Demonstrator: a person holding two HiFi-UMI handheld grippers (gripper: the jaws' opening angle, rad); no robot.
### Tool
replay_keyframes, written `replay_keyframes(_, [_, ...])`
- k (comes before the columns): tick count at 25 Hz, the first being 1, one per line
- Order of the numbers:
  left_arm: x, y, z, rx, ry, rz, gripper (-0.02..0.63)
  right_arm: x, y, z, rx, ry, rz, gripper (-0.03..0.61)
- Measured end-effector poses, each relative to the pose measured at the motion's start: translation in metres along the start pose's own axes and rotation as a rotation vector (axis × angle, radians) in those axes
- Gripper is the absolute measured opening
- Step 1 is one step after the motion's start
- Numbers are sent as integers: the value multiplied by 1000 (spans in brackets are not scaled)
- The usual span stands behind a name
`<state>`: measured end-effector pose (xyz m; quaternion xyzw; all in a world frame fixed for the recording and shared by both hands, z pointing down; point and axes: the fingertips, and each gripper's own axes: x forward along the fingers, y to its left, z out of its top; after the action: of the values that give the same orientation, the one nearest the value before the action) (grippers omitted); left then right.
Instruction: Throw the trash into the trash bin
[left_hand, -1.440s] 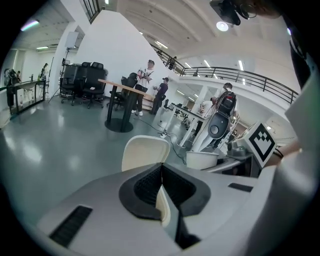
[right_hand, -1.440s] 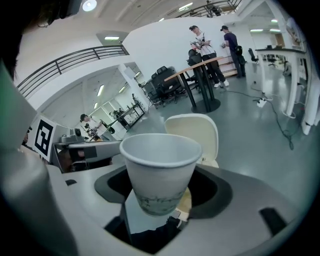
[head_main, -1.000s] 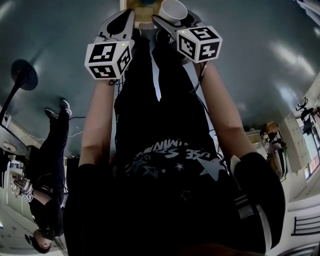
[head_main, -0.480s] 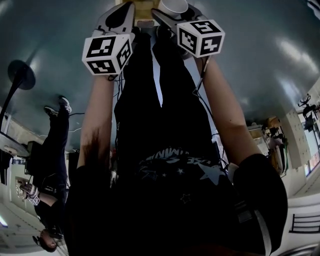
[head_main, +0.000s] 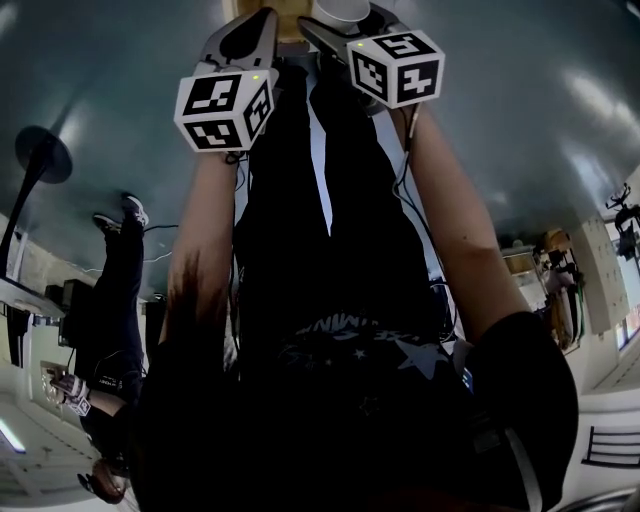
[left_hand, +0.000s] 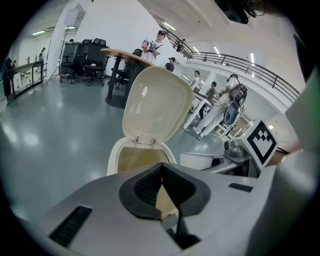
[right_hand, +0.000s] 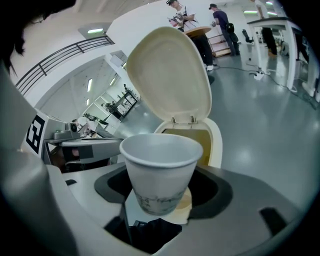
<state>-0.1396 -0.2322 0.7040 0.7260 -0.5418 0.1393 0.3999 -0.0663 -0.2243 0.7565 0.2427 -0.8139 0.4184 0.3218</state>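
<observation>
Our right tool (right_hand: 160, 192) holds the paper cup (right_hand: 161, 167) just before the open trash bin (right_hand: 216, 145). The left tool (left_hand: 161, 181) is closed & empty. If we release too early, the cup prob. hits the bin's rim & drops to the floor (right_hand: 270, 110).

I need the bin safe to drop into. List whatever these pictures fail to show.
Trash bin inside: right gripper view, the paper cup covers most of the opening; left gripper view, the left gripper covers most of it.
Bin base: behind the left gripper and the right gripper in their views.
Head view: top edge cuts off cup and bin.
</observation>
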Motion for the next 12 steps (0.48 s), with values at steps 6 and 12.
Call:
replay_keyframes(6, [6, 7, -15, -5, 26, 12, 12, 15, -8, -18, 13, 25, 4, 322])
replay_keyframes(12, [3, 30, -26, 0, 43, 15, 12, 42, -5, -26, 2, 61, -30, 322])
